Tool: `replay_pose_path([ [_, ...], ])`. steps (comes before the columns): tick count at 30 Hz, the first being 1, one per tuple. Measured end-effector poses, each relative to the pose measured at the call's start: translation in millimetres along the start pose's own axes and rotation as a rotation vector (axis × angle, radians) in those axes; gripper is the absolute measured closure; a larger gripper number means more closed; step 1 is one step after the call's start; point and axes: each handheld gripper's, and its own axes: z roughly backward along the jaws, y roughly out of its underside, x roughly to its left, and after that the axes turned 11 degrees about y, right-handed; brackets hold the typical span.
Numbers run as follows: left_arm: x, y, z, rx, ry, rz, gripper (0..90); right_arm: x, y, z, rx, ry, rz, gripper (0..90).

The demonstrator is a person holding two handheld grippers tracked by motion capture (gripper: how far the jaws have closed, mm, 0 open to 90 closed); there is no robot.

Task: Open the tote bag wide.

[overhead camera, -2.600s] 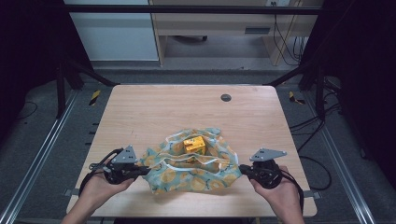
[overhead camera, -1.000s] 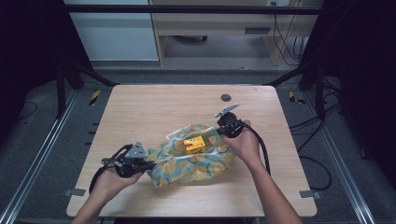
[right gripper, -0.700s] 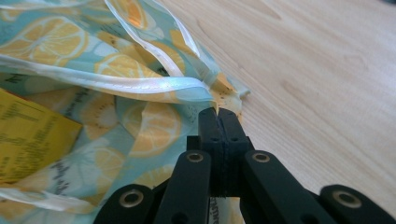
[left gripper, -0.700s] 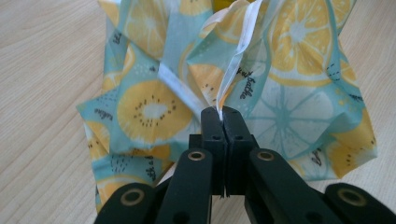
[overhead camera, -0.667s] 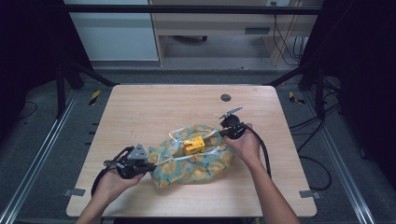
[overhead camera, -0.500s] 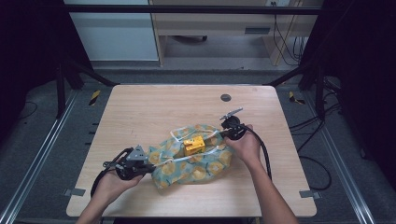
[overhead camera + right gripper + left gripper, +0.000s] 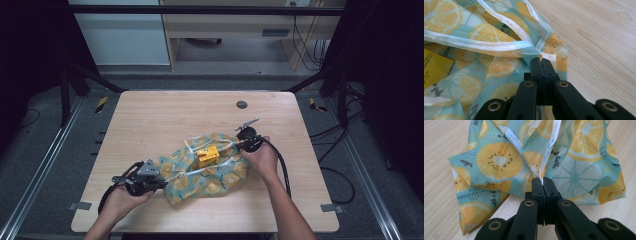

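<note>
A wooden table [image 7: 150, 120] is seen from above, with a crumpled fruit-print bag [image 7: 210, 170] lying toward its near side between the two hands. At the left, the left gripper [image 7: 156, 183] is held low by the person's left hand [image 7: 120, 197]; in the left gripper view its jaws are pressed fully together on a thin white-edged fold of the bag [image 7: 544, 157], which rises straight ahead of the fingertips and spreads to both sides of them. Ahead of and between the two grippers, a yellow box [image 7: 207, 156] is seen resting in the bag's open top. At the right, the right gripper [image 7: 239, 146] is held by the right hand [image 7: 260, 159] at the bag's far right corner. In the right gripper view its jaws are likewise closed tight, with the white seam [image 7: 499, 45] of the bag [image 7: 474, 75] pinched at the tips; the yellow box [image 7: 434, 70] lies well to the left of the fingers, bare table [image 7: 599, 37] to their right. A small dark disc [image 7: 242, 104] is set in the tabletop beyond the right gripper.
</note>
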Motion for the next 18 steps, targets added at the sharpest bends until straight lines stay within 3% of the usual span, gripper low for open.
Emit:
replay_pose_path([
  [18, -2.2, 5.7, -10.4, 0.036, 0.006, 0.004, 89.5, 2.1, 3.3, -2.4, -0.003, -0.001, -0.002, 90.0],
])
